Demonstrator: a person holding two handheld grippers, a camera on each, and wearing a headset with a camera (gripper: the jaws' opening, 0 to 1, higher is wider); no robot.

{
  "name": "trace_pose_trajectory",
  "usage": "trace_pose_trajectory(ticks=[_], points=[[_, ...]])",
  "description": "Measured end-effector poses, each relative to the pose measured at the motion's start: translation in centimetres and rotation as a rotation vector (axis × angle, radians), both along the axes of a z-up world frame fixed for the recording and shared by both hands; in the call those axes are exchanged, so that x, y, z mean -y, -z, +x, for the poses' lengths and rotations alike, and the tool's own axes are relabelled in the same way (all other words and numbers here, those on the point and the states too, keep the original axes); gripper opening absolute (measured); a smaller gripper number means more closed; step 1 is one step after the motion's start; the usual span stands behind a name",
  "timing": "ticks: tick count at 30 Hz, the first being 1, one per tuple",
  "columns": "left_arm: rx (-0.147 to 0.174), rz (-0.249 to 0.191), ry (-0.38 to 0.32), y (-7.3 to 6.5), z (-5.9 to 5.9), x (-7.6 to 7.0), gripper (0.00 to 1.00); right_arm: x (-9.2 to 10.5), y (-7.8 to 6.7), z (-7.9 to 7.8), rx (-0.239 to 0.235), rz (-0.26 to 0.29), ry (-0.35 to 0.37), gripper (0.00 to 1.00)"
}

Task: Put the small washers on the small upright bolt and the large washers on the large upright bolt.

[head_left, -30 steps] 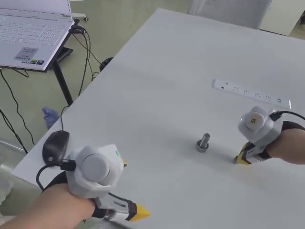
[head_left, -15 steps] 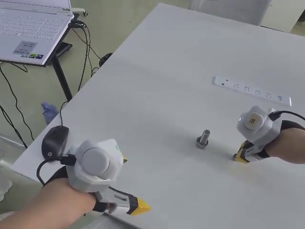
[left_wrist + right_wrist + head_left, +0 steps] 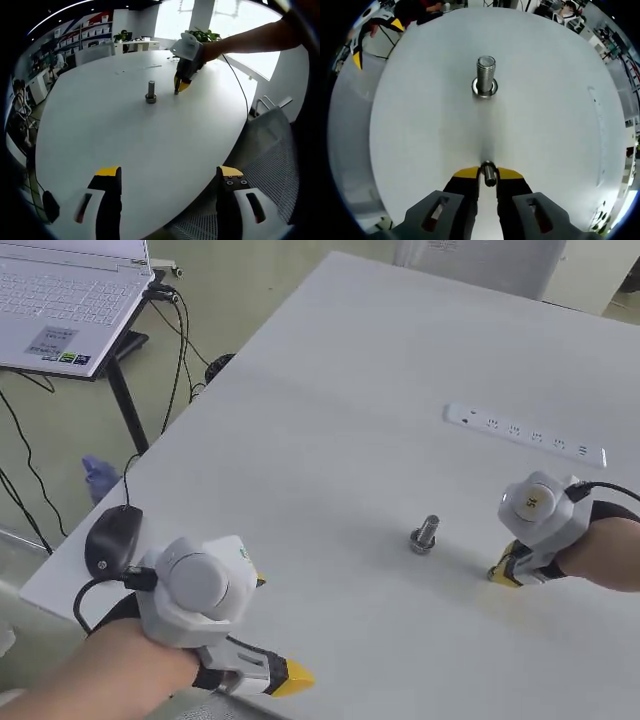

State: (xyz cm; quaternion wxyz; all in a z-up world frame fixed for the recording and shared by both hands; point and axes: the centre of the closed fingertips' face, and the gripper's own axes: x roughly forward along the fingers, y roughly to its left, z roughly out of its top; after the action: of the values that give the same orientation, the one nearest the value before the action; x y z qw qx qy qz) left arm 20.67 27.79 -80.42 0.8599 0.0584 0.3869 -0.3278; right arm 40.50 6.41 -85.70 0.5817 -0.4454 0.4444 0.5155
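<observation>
One large bolt (image 3: 425, 535) (image 3: 485, 75) (image 3: 151, 92) stands upright on its head on the white table (image 3: 330, 420). My right gripper (image 3: 503, 575) (image 3: 489, 175) is down at the tabletop just right of it, shut on a small metal piece (image 3: 489, 173) that looks like a small bolt; in the left gripper view this gripper (image 3: 178, 87) points down beside the large bolt. My left gripper (image 3: 290, 677) (image 3: 169, 172) hovers at the table's near left corner, open, its yellow tips wide apart with nothing between them. No washers are in sight.
A white power strip (image 3: 525, 435) lies behind the bolt. A black mouse (image 3: 110, 538) sits at the table's left corner. Beyond the left edge a laptop (image 3: 60, 300) rests on a stand with cables hanging to the floor.
</observation>
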Motion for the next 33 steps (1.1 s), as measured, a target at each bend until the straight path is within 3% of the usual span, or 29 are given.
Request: trace_pose_trajectory(ticks=[4,9,13,16,18,23,27,30,33], points=[[0.004,-0.007,-0.002,-0.3,0.0,-0.1,0.77,0.2,0.0,0.2,0.013,0.000,-0.001,0.17],[0.015,-0.010,-0.005,-0.6,0.1,-0.2,0.81,0.0,-0.9,1.1,0.040,0.042,0.027,0.24],[0.028,-0.035,-0.006,-1.4,0.4,-0.2,0.83,-0.2,-1.7,1.0,0.037,0.079,0.047,0.30],[0.031,-0.091,-0.004,-1.7,0.6,0.5,0.87,-0.2,-2.2,0.6,0.018,0.105,0.072,0.31],[0.022,-0.093,-0.001,-1.7,0.6,0.6,0.88,-0.1,-2.6,0.5,0.028,0.121,0.083,0.35],[0.035,-0.102,0.016,-2.5,1.1,0.8,0.87,-0.3,-4.0,0.4,0.034,0.173,0.138,0.41],[0.038,-0.091,0.046,-2.6,1.1,0.6,0.87,-1.6,-5.7,-0.1,0.035,0.285,0.155,0.45],[0.036,-0.088,0.058,-2.7,0.9,0.6,0.86,-1.4,-6.7,0.1,0.085,0.314,0.155,0.49],[0.044,-0.095,0.065,-3.1,0.7,0.5,0.86,-1.5,-7.8,-0.3,0.090,0.394,0.208,0.53]])
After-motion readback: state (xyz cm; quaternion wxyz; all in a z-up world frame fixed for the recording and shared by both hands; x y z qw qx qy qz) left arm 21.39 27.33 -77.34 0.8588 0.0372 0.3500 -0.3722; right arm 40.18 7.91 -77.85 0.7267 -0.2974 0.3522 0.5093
